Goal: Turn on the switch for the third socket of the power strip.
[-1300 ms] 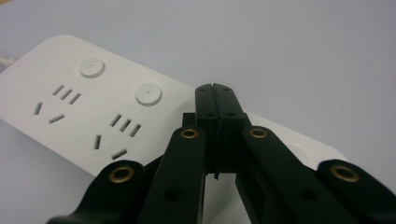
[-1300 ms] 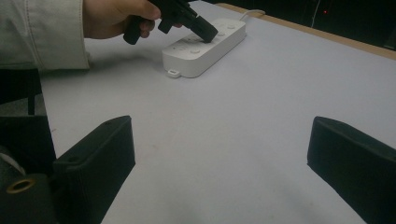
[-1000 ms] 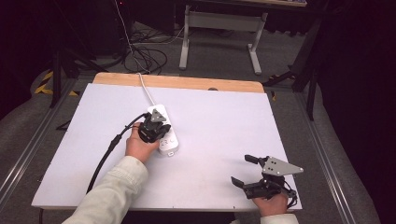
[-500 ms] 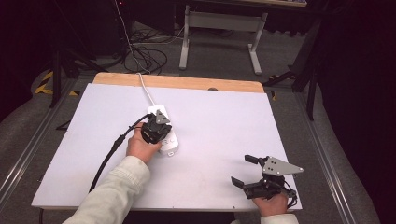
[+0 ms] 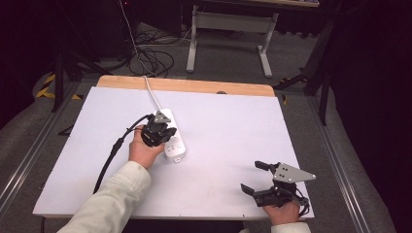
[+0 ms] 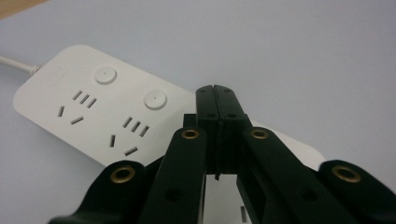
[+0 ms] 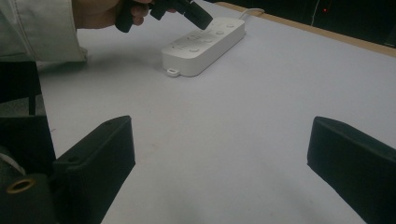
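A white power strip (image 5: 176,145) lies on the white table (image 5: 233,126), its cord (image 5: 151,94) running off toward the far edge. My left gripper (image 5: 169,133) is shut with nothing between its jaws. It hovers just over the strip's near end, and its closed tips (image 6: 216,93) point past two sockets and round buttons (image 6: 93,107). My right gripper (image 5: 252,177) rests open near the table's front right corner, with nothing in it. From there its wide jaws (image 7: 222,135) frame bare table, with the strip (image 7: 205,44) and the left gripper (image 7: 196,14) farther off.
A wooden strip (image 5: 184,85) borders the table's far edge. Beyond it stand a metal desk frame (image 5: 228,29) and loose cables (image 5: 150,53) on the floor. The left gripper's black cable (image 5: 114,150) trails across the table's left side.
The left gripper has shifted only slightly over the power strip. The right gripper has not moved.
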A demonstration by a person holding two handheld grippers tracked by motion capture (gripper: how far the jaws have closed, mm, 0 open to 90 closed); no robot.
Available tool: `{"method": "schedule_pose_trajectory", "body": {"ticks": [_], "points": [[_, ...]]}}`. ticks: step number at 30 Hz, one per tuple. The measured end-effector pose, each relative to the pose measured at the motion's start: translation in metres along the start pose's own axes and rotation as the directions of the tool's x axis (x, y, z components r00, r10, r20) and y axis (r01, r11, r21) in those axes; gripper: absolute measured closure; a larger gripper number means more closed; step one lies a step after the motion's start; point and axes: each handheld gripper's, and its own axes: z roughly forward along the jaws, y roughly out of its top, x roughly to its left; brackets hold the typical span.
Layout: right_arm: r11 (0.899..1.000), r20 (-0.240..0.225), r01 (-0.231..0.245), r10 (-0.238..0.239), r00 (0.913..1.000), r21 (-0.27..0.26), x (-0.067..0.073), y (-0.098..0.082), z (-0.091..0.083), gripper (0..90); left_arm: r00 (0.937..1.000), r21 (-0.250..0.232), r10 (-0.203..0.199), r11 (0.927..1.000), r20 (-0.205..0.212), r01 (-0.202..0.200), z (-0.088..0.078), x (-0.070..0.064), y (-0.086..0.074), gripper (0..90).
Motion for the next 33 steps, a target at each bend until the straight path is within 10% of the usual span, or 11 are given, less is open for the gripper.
{"method": "schedule_pose_trajectory", "body": {"ticks": [19,33], "points": [[1.0,0.002,-0.001,0.001,1.0,0.006,0.0,0.0,0.002,7.7,0.9988,-0.05,0.002,0.9987,0.05,0.0,-0.025,-0.006,0.008,88.3],[1.0,0.006,0.002,-0.002,1.0,0.004,0.001,0.0,0.0,7.7,0.9962,-0.128,0.011,0.9917,0.086,0.0,-0.061,-0.011,0.012,39.8]]}}
